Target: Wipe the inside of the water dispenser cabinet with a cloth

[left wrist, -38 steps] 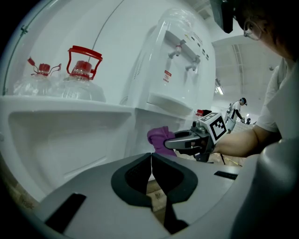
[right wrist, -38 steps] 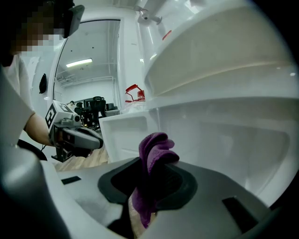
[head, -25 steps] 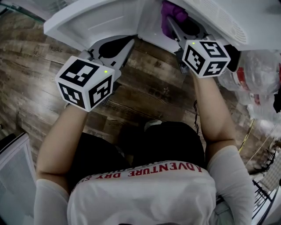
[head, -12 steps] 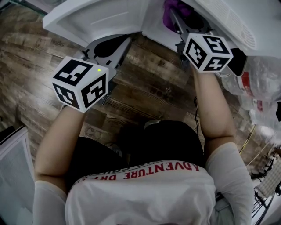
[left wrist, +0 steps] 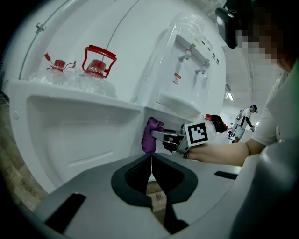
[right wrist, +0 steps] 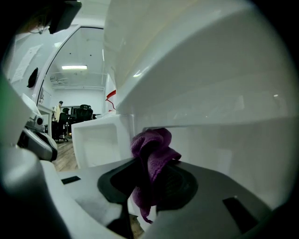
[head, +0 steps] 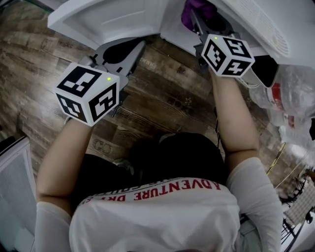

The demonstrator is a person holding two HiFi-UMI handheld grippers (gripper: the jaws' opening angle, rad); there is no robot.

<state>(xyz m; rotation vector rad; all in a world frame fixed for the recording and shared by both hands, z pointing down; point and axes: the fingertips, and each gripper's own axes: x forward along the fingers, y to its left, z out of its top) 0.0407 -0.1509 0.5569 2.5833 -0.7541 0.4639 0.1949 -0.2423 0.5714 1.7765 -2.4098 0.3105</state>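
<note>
The white water dispenser [left wrist: 187,60] has its lower cabinet door [left wrist: 70,126] swung open. A purple cloth [right wrist: 152,161] is bunched between the jaws of my right gripper [right wrist: 148,172], which is shut on it. The cloth [head: 196,10] sits at the mouth of the cabinet [right wrist: 224,149], against its white inner wall. My right gripper [head: 194,18] reaches in from below the dispenser's front. My left gripper [left wrist: 150,158] is shut with nothing between its jaws. It hangs just in front of the open door [head: 103,19], apart from it, with the left gripper [head: 138,49] left of the cloth [left wrist: 150,135].
Clear water bottles with red caps [left wrist: 96,65] show beyond the door. More bottles in plastic wrap [head: 290,93] lie at the right on the wooden floor [head: 167,93]. A white cabinet edge [head: 15,197] stands at the lower left. Office chairs [right wrist: 79,114] are far behind.
My right gripper with the cloth has shifted a little farther up into the cabinet opening. The left gripper has drifted slightly left and stays shut.
</note>
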